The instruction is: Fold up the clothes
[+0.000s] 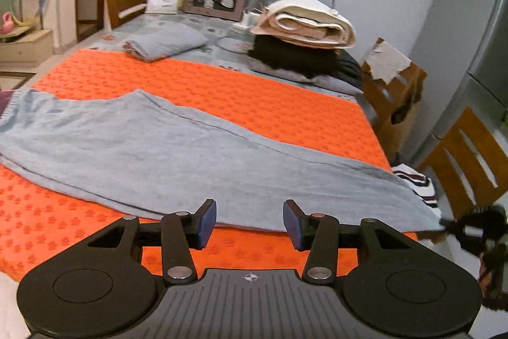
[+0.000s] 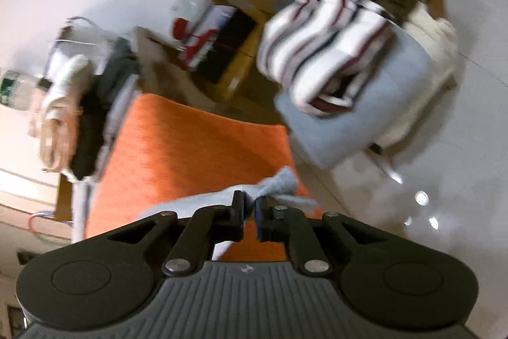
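Observation:
A long grey garment [image 1: 158, 148] lies spread flat across the orange mat [image 1: 254, 104], running from the left edge to the right corner. My left gripper [image 1: 250, 212] hovers open just above the garment's near edge, with nothing between its blue pads. At the mat's right corner my right gripper [image 1: 451, 224] pinches the garment's end. In the blurred right wrist view the right gripper [image 2: 250, 202] is nearly closed, with a bunch of the grey garment [image 2: 279, 180] caught at its fingertips over the orange mat [image 2: 190, 142].
A folded grey garment [image 1: 165, 42] and a stack of folded clothes [image 1: 304, 30] sit behind the mat. A striped garment [image 2: 317, 53] rests on a pile on a wooden chair [image 1: 470, 154] to the right. A cardboard box [image 1: 393, 84] and a fridge [image 1: 470, 21] stand beyond.

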`<act>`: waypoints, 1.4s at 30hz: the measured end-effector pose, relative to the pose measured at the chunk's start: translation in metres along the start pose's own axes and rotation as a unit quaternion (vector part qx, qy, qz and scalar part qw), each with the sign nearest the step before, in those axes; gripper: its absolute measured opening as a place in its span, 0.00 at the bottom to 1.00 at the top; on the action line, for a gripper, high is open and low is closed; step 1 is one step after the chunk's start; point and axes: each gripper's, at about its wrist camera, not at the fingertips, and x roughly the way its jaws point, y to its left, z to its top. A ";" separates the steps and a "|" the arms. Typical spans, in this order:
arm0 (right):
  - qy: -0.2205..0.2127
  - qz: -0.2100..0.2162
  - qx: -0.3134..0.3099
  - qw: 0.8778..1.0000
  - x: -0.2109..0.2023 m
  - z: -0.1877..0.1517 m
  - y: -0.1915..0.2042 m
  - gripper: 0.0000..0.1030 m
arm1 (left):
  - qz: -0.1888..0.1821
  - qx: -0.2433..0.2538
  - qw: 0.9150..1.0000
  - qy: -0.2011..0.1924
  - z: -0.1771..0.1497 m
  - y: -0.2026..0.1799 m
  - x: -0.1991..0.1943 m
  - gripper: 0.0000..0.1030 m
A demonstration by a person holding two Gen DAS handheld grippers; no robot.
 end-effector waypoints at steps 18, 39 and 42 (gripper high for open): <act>0.026 0.048 -0.050 0.997 -0.008 -0.006 0.038 0.35 | -0.116 0.116 0.986 0.040 0.055 -0.043 0.071 0.55; 0.015 0.060 0.143 0.988 0.028 -0.039 0.003 0.70 | -0.347 0.338 0.855 0.187 0.072 -0.218 0.250 0.47; 0.018 0.075 0.233 0.969 0.041 -0.049 -0.026 0.70 | -0.355 0.355 0.840 0.204 0.067 -0.239 0.259 0.43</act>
